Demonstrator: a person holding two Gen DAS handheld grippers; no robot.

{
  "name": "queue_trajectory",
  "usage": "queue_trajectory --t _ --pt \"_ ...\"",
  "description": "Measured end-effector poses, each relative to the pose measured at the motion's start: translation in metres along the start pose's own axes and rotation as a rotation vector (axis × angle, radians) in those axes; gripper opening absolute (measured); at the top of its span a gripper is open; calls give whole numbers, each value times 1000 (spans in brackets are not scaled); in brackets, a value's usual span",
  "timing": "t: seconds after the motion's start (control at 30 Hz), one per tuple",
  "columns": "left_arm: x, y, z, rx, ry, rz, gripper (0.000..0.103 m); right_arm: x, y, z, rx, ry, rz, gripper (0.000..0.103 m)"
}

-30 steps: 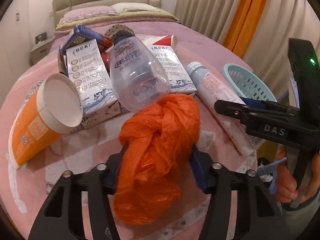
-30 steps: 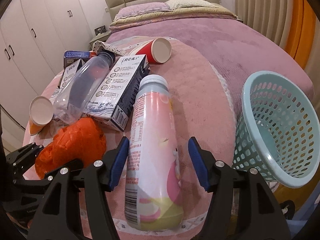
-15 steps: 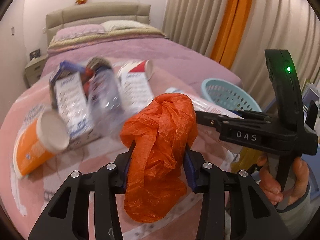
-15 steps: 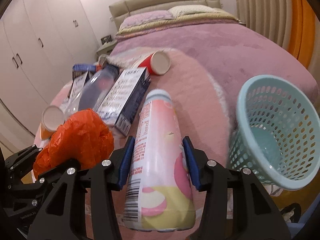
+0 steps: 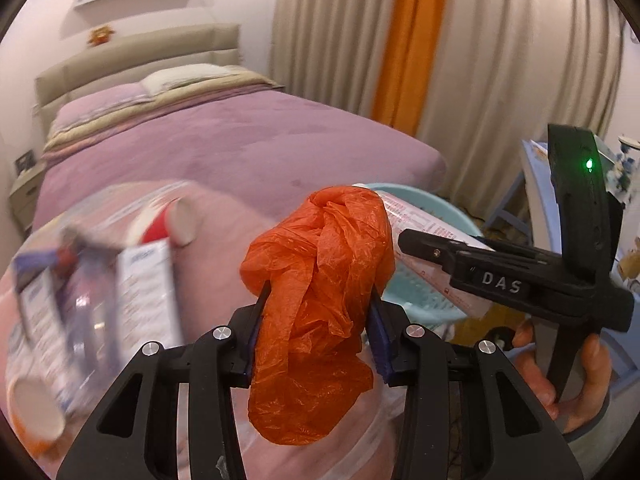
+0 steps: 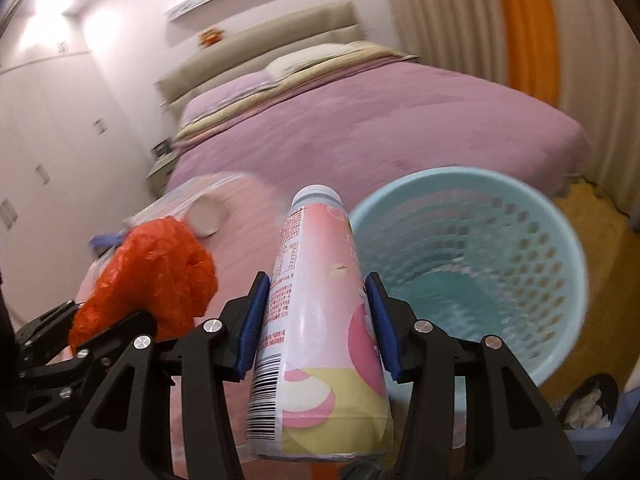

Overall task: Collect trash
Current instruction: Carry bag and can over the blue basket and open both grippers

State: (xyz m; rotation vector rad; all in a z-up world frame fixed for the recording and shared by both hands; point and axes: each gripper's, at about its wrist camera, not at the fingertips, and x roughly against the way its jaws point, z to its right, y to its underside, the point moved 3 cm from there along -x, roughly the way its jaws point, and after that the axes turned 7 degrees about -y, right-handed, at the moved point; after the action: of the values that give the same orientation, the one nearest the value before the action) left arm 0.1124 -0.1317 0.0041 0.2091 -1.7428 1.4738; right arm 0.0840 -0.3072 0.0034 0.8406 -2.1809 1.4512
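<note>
Orange plastic bag, crumpled into one wad, is clenched between the blue pads of the left tool, its long axis running upward from the fingers and its loose end drooping below them. One pink-and-white bottle is clamped in the right tool, long axis along the fingers, capped end pointing forward and away, barcoded base nearest the camera. One pale blue perforated basket stands just right of the bottle. Left behind on the pink surface: two milk cartons, a clear bottle, a red cup and an orange cup, all blurred.
</note>
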Motion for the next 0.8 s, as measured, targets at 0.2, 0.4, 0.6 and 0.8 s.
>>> queue_trajectory --t 0.2,0.4,0.6,0.8 --pt "-69 -25 41 -58 57 -62 41 -12 -13 65 -94 120 -10 46" --pt "-137 -29 65 -47 102 -178 41 -34 -6 111 -145 217 -79 46" --pt "-158 -21 73 -47 126 -236 58 -44 5 137 -215 237 -125 46" --pt "-143 -17 66 -22 143 -215 71 -37 7 140 -241 223 -105 46"
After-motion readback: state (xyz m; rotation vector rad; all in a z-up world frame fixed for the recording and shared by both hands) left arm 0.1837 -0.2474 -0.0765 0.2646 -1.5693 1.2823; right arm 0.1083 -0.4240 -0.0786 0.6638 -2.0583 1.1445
